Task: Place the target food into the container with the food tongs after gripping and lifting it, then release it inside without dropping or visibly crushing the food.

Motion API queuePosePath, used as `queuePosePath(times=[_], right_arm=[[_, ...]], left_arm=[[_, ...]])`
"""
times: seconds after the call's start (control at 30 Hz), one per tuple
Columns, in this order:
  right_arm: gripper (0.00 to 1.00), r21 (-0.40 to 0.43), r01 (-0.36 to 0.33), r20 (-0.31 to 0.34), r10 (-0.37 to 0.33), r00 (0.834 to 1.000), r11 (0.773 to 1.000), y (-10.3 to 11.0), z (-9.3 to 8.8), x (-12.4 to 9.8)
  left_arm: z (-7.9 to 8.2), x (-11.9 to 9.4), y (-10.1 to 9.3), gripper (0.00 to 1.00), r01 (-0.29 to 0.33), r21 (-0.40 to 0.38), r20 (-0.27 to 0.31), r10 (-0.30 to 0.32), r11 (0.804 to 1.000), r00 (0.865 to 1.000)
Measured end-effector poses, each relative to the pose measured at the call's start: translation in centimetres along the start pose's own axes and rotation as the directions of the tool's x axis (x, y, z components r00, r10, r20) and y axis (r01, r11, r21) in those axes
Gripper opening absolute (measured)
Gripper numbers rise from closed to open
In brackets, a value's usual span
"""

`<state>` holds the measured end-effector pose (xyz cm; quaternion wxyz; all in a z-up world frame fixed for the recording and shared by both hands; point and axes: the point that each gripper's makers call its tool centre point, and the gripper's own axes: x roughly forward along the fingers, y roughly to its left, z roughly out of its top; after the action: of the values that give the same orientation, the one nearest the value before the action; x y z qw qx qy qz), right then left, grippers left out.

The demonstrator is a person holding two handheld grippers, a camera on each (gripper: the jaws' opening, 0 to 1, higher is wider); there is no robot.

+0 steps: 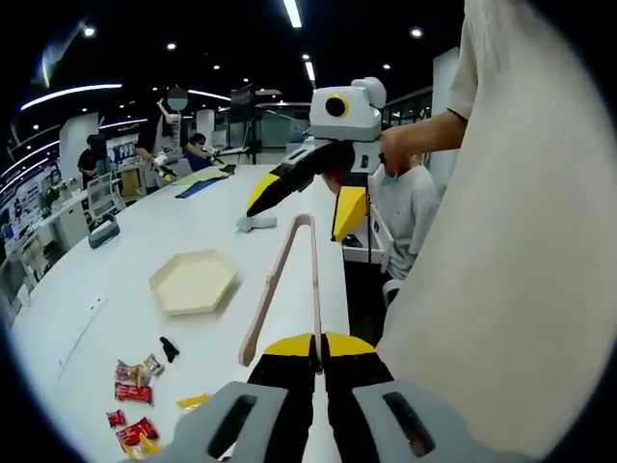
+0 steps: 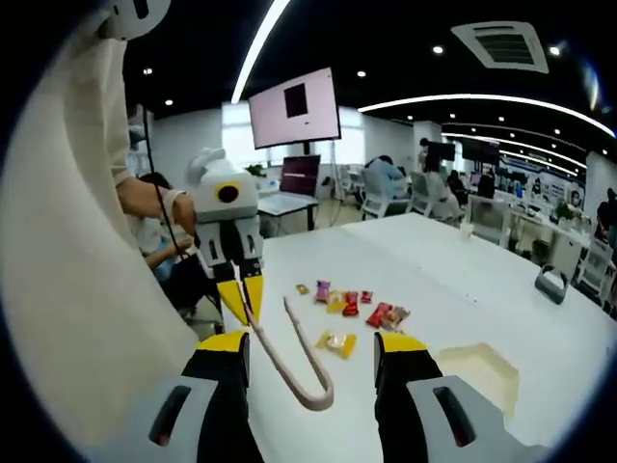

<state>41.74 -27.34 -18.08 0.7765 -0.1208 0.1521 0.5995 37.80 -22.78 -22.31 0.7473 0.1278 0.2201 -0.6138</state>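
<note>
Pale pink food tongs [image 1: 280,280] are held above the white table [image 1: 183,222]. My left gripper [image 1: 314,347] is shut on the end of one tong arm; the other arm hangs free. The tongs' bent end [image 2: 318,394] lies between the wide open jaws of my right gripper [image 2: 313,342], untouched. That right gripper [image 1: 301,217] faces me in the left gripper view. The left gripper [image 2: 243,307] pinches the tong arm [image 2: 270,347] in the right gripper view. Several wrapped snacks [image 2: 349,307] lie on the table, also seen as wrapped snacks [image 1: 135,395]. A beige hexagonal tray [image 1: 193,282] sits empty, the same tray [image 2: 477,371].
The person's cream shirt [image 1: 501,251] stands close at the table edge. A small black object [image 1: 169,347] lies near the snacks, and a white cloth [image 1: 255,223] further along. A grey basket [image 2: 551,285] sits far off. People sit at desks behind.
</note>
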Motion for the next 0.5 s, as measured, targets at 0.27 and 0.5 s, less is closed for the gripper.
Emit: queuePosePath(times=[0.27,0.5], right_arm=[[0.52,-0.075,-0.086,-0.046,0.083,0.995,0.993,1.0,0.5,1.2],[0.51,-0.117,-0.133,-0.053,0.128,0.990,0.984,1.5,1.2,2.0]], left_arm=[[1.3,-0.4,-0.2,0.00,-0.002,0.013,0.026,0.001,1.000,1.000],[3.3,-0.8,0.1,0.00,-0.005,0.012,0.078,0.004,1.000,0.997]])
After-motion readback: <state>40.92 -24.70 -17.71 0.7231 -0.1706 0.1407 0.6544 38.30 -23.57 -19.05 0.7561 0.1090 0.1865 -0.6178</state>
